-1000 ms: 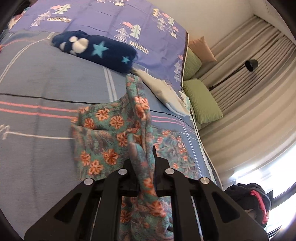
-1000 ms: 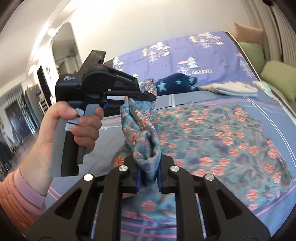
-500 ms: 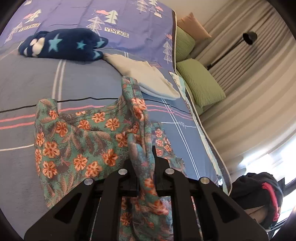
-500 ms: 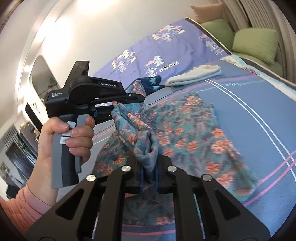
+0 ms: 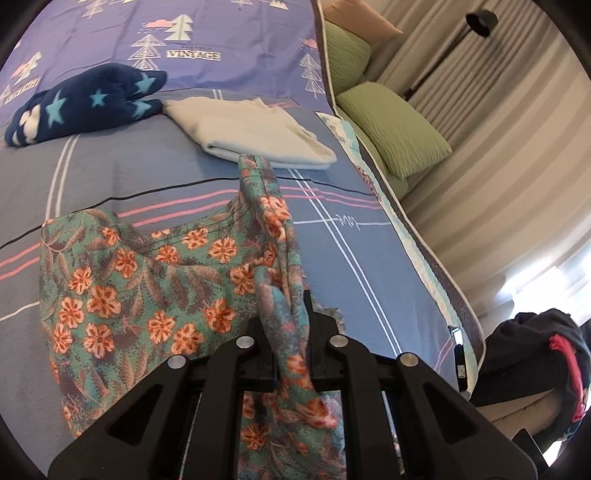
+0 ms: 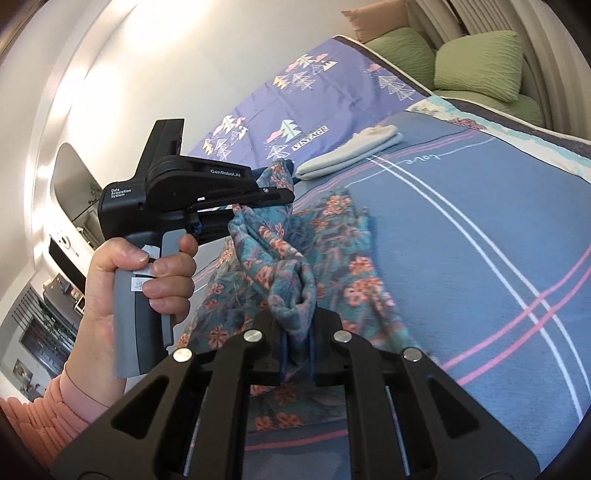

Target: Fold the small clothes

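A teal garment with orange flowers (image 5: 147, 295) lies partly on the blue bed cover, its near edge lifted. My left gripper (image 5: 290, 321) is shut on a bunched edge of it. My right gripper (image 6: 297, 332) is shut on another bunched part of the same garment (image 6: 332, 251). In the right wrist view the left gripper (image 6: 284, 197) is held by a hand to the left, close above the right one, with the cloth hanging between them.
A folded pale cloth (image 5: 255, 133) and a navy star-patterned bundle (image 5: 81, 103) lie further up the bed. Green pillows (image 5: 391, 125) sit past the bed's right edge. A dark bag (image 5: 535, 362) is beside the bed. Curtains and a lamp (image 5: 480, 22) stand beyond.
Both grippers have swung to the right over the bed with the flowered garment held. The cloth lying on the bed now looks narrower and more gathered.
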Demonstrator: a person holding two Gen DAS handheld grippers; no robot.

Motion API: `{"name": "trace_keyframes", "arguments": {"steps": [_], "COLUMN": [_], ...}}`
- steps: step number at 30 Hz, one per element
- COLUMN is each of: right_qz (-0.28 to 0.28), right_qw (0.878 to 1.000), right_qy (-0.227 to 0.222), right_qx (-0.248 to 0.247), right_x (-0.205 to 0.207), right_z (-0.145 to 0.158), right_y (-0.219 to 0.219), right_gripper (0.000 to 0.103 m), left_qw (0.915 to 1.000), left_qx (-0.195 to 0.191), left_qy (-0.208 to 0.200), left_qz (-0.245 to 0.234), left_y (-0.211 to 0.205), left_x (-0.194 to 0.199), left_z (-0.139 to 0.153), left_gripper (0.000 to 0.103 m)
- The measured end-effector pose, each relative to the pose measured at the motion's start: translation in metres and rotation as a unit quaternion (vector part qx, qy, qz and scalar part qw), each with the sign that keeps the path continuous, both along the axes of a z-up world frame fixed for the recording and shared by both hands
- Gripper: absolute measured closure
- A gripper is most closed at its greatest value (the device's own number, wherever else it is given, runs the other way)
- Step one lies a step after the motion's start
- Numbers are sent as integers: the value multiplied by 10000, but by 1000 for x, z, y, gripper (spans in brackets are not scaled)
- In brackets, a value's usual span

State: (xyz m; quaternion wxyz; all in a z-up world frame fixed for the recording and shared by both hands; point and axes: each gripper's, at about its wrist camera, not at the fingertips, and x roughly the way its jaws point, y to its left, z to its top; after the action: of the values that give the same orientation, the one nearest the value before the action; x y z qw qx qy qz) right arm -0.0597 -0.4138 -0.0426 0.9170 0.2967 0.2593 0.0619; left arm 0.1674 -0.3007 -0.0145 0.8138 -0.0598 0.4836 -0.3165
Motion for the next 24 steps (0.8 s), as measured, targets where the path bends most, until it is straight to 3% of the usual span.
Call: {"name": "trace_keyframes", "arguments": {"steps": [5, 7, 11, 16, 24], "right_qz": [-132, -141, -139, -100, -54], "right_qw": [9999, 9998, 9993, 9988, 9978], "right_qy": [79, 133, 271, 334, 492], "right_qx": [-33, 5, 225, 349, 442], "right_x": [-10, -13, -20, -25, -20], "right_z": [-4, -6, -13, -16, -22], "right_y": [-9, -10, -16, -18, -23], "right_gripper": [96, 96, 96, 96, 94], "left_qw": [9994, 9987, 9977, 9965, 9857], "left_qx": [314, 478, 603, 562, 864], "left_qy": [-68, -120, -265, -625, -1435], "left_qz": [-113, -104, 132, 4, -189], "left_y": [-24, -33, -42, -47, -40], "left_x": [-1, -1, 1, -6, -29], "left_z": [-7, -11, -15, -5, 17], "left_gripper": [93, 88, 58, 55, 32]}}
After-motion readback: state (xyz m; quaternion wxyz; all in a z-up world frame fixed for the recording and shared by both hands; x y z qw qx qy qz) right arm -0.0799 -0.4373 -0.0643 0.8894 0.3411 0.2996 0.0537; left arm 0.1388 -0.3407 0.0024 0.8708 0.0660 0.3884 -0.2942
